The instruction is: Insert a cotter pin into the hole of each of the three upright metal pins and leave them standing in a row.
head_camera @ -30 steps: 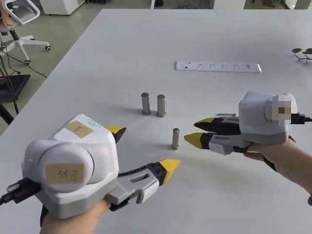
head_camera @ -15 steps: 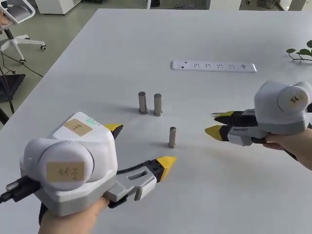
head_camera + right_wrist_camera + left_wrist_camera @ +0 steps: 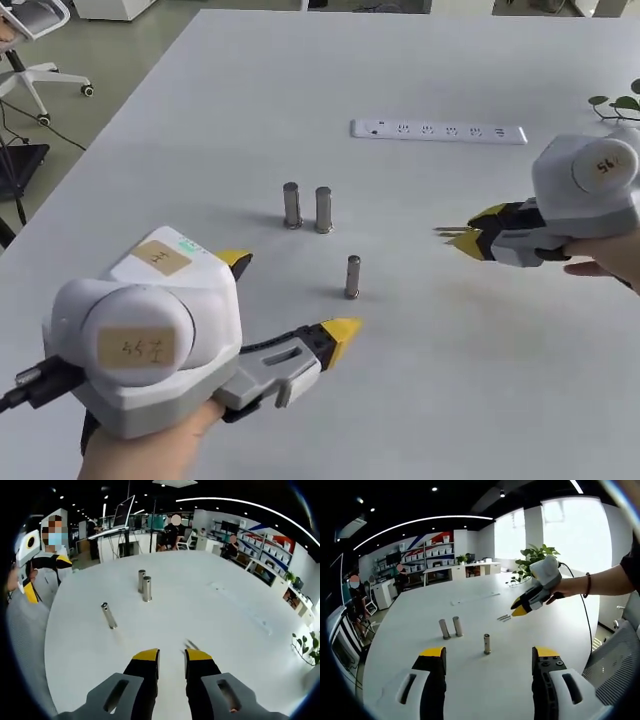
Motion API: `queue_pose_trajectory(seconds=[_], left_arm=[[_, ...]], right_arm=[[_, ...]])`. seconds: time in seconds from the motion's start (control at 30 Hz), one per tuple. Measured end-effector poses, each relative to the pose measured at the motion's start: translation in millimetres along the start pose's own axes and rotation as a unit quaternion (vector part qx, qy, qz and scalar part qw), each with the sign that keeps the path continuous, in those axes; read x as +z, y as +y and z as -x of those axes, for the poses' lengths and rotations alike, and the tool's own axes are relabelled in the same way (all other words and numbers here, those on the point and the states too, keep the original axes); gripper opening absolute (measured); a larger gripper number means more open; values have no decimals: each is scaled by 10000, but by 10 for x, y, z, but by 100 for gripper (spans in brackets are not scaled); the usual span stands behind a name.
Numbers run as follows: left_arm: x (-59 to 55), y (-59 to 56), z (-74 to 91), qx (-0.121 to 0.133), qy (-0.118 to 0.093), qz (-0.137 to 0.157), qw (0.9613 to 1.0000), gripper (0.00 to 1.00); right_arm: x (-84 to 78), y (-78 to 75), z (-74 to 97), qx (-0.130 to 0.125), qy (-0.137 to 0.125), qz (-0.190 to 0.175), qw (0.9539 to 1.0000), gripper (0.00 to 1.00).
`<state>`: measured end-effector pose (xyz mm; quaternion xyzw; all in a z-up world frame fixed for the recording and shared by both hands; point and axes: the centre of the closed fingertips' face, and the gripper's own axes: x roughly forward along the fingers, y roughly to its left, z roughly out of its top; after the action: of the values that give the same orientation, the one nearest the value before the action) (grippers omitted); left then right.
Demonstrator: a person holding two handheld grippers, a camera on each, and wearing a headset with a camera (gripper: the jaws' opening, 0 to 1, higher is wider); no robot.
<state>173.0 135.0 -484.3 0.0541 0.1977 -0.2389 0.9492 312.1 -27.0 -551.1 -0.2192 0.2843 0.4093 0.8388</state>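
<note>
Cotter pins point(image 3: 450, 231) seen lying on table point(image 3: 420, 380) just ahead of right gripper point(image 3: 476, 233), jaws narrowed, nothing held. Left gripper point(image 3: 292, 296) held wide, empty; nearest metal pin point(image 3: 352, 277) just beyond.

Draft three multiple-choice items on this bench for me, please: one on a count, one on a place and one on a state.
1. How many upright silver metal pins stand on the table? A) two B) three C) five
2. Where does the long white power strip lie? A) beyond the pins B) between the two tools C) under the left tool
3. How do the left tool's jaws stand? A) shut on a pin B) shut, empty C) wide apart
Key: 1 B, a back pair plus a lone front pin; 2 A, it lies farther off than all the pins; 3 C, a broad gap separates its yellow tips.
</note>
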Motion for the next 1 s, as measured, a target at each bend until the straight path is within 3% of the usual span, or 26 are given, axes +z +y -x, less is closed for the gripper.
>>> queue_pose_trajectory(seconds=[0.1, 0.13, 0.23, 0.57, 0.8, 1.0], left_arm=[[-11, -1, -7, -5, 8, 13, 10000, 69], [-15, 1, -10, -6, 10, 12, 10000, 69], [-27, 4, -15, -5, 22, 37, 10000, 69], [-45, -3, -68, -77, 47, 22, 10000, 68], [-69, 11, -114, -110, 83, 29, 9999, 68], [-79, 32, -135, -135, 96, 27, 9999, 67]], right_arm=[[-58, -47, -26, 34, 271, 125, 9995, 15], [-83, -146, -74, 43, 397, 236, 9989, 14], [-110, -222, -97, 91, 591, 366, 9975, 13], [-257, -206, -246, 445, 1174, 827, 9886, 10], [-371, -248, -353, 542, 1504, 1009, 9820, 7], [-424, -373, -456, 641, 1603, 1010, 9798, 5]])
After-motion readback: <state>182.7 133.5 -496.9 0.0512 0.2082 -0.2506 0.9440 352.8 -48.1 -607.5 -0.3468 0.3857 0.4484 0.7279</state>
